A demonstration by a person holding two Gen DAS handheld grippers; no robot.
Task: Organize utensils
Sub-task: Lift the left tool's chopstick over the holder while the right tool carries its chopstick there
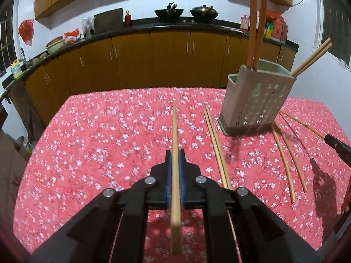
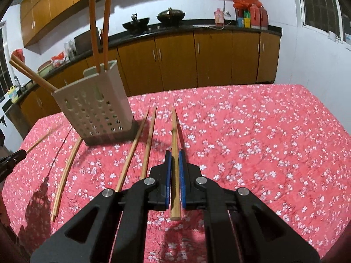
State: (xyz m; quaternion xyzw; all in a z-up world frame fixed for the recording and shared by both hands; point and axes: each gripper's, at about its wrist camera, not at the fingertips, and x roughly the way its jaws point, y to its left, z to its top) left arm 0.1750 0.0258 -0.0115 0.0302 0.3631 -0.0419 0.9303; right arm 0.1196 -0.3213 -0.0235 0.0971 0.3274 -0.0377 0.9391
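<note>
My left gripper (image 1: pixel 175 153) is shut on a pale wooden chopstick (image 1: pixel 174 129) that points forward over the red floral table. My right gripper (image 2: pixel 174 154) is shut on another chopstick (image 2: pixel 174 131). The beige perforated utensil holder (image 1: pixel 252 100) stands ahead to the right in the left wrist view and to the left in the right wrist view (image 2: pixel 94 107). It holds two orange-brown chopsticks (image 1: pixel 255 22) upright and two pale ones (image 1: pixel 313 58) leaning out. Loose chopsticks lie on the cloth: a pair (image 1: pixel 216 146) near my left gripper, and several (image 1: pixel 287 153) beside the holder.
The table has a red flowered cloth (image 2: pixel 252 131). Behind it runs a dark counter with brown cabinets (image 1: pixel 153 57), woks (image 1: pixel 169 13) and bottles. The right gripper's tip (image 1: pixel 337 145) shows at the right edge of the left wrist view.
</note>
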